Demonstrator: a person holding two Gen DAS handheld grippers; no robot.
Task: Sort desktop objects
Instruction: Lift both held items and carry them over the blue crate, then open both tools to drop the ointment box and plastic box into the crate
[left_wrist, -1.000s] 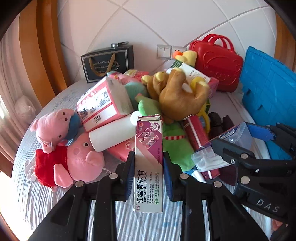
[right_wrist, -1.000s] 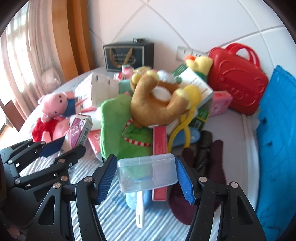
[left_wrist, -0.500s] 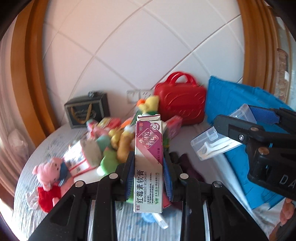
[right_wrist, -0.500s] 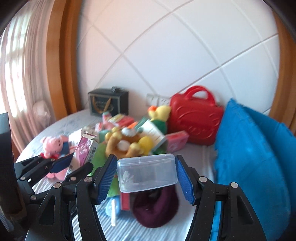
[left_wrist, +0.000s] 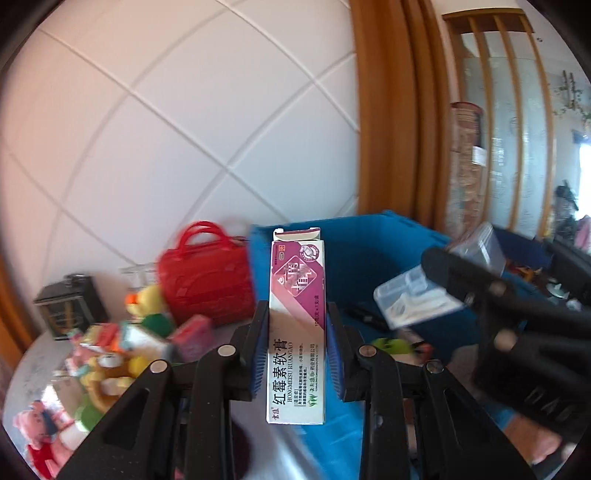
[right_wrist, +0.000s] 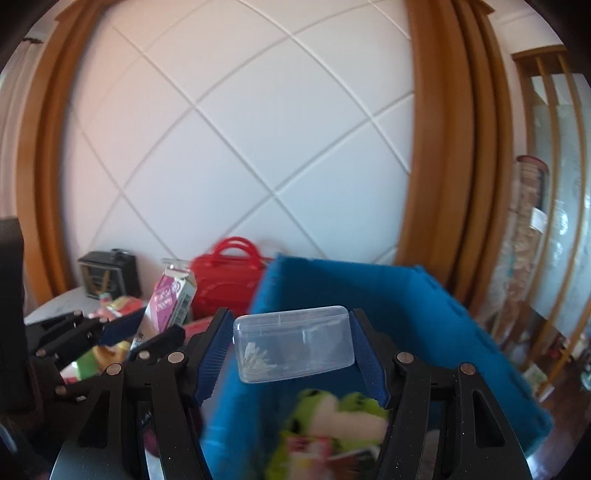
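Ointment box (left_wrist: 297, 325) clamped in left gripper (left_wrist: 297, 350) and clear case (right_wrist: 293, 343) in right gripper (right_wrist: 293, 350) could miss the blue bin (right_wrist: 424, 314) if released early.

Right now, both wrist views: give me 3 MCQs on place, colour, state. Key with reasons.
1. Above what does the clear plastic case sit?
A. blue bin
B. red handbag
C. black radio

2. What colour is the handbag by the wall?
A. green
B. red
C. white

3. How is the ointment box held?
A. lying on the table
B. loose between open jaws
C. upright, clamped in the left gripper

Key: A, the bin's interior with a green plush shows below it; B, its body and handles are red; C, both pads press its sides.
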